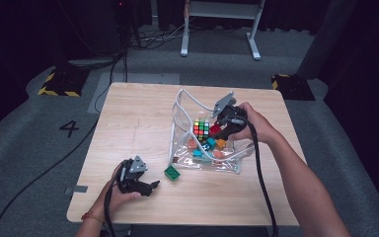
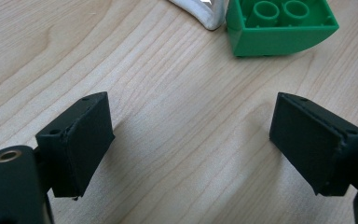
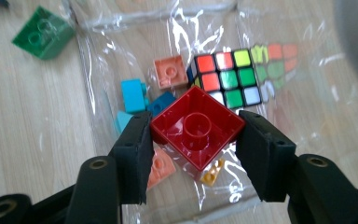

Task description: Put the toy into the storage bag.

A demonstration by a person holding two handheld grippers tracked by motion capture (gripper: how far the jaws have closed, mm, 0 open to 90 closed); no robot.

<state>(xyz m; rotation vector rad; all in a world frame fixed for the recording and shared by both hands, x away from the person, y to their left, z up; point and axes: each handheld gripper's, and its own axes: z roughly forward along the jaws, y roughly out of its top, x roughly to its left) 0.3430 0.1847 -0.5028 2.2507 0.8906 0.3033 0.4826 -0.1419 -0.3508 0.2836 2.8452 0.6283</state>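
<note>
Gripping the red brick (image 3: 196,127), hollow underside toward the camera, right gripper (image 3: 193,154).

Red brick (image 3: 196,128), green brick (image 2: 279,25), multicoloured cube (image 3: 228,77), black claws.

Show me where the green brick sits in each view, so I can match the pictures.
High view: green brick on the table, just outside the clear bag's near-left corner, ahead of the left gripper.
Left gripper view: top right, beyond the open jaws.
Right gripper view: top left, outside the bag.
Shared landmark: the bag's edge beside it.
</note>
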